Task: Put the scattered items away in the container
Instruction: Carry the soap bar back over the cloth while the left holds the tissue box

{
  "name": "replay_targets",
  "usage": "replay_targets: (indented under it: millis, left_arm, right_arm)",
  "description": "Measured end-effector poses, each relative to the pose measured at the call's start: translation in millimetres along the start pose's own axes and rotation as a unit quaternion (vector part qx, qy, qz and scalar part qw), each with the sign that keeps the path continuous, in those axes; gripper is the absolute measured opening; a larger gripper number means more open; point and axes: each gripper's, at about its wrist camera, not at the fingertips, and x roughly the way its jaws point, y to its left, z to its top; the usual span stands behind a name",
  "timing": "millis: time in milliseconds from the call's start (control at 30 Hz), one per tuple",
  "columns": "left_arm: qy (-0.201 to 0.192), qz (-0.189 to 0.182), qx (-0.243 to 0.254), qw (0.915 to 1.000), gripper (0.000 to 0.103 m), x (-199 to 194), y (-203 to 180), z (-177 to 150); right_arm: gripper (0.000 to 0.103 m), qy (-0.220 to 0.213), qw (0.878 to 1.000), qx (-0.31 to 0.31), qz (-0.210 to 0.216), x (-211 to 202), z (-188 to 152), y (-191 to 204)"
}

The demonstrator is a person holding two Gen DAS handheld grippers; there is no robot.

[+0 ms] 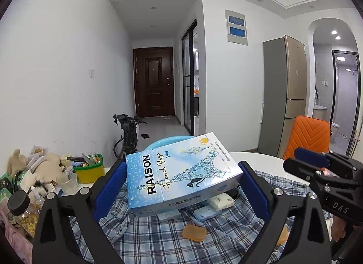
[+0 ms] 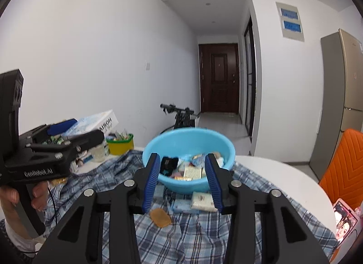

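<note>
1. Blue ribbed pads line the black fingers of the left gripper (image 1: 181,186), which pinches a pale blue carton (image 1: 181,173) by its two long sides and holds it clear of the cloth.
2. Carton: a flat rectangular cardboard box, glossy, printed with a sketched lattice tower, a small black cat and the word RAISON. Its long axis runs away from the left wrist camera and slants up to the right, with the far end raised and the printed face tilted toward the lens.
3. Behind the carton's far end, the rim of a light blue plastic basin (image 2: 188,148) shows; from the right wrist view the carton sits to the left of the basin, not over it.
4. Right gripper (image 2: 183,182): its jaws stand partly apart with nothing between the pads, pointing toward the basin.
5. Round and smooth-walled, the basin already holds small packets and a black pouch.
6. On the blue-and-white checked cloth (image 1: 158,236) in front of the basin lie a translucent amber soap bar (image 1: 194,233), a white wrapped packet (image 1: 221,201) and a pale blue packet (image 1: 207,213).
7. Beyond the cloth's left edge, on the white desk (image 2: 283,173), stands a yellow tub with a green rim (image 1: 89,169).
</note>
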Motion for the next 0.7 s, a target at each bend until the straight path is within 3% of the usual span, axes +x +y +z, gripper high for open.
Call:
replay_targets:
  millis: [167, 333, 700]
  left_arm:
    - [0.033, -0.009, -0.008, 0.9994, 0.098, 12, -2, -24]
    - [0.095, -0.031, -0.024, 0.9947, 0.098, 37, -7, -59]
    - [0.172, -0.048, -0.028, 0.9835, 0.098, 72, -26, -115]
  right_arm:
    - [0.040, 0.083, 0.996, -0.013, -0.023, 18, -48, -17]
    - [0.040, 0.180, 0.981, 0.040, -0.060, 37, -108, -61]
    - [0.040, 0.253, 0.956, 0.093, -0.114, 39, -170, -100]
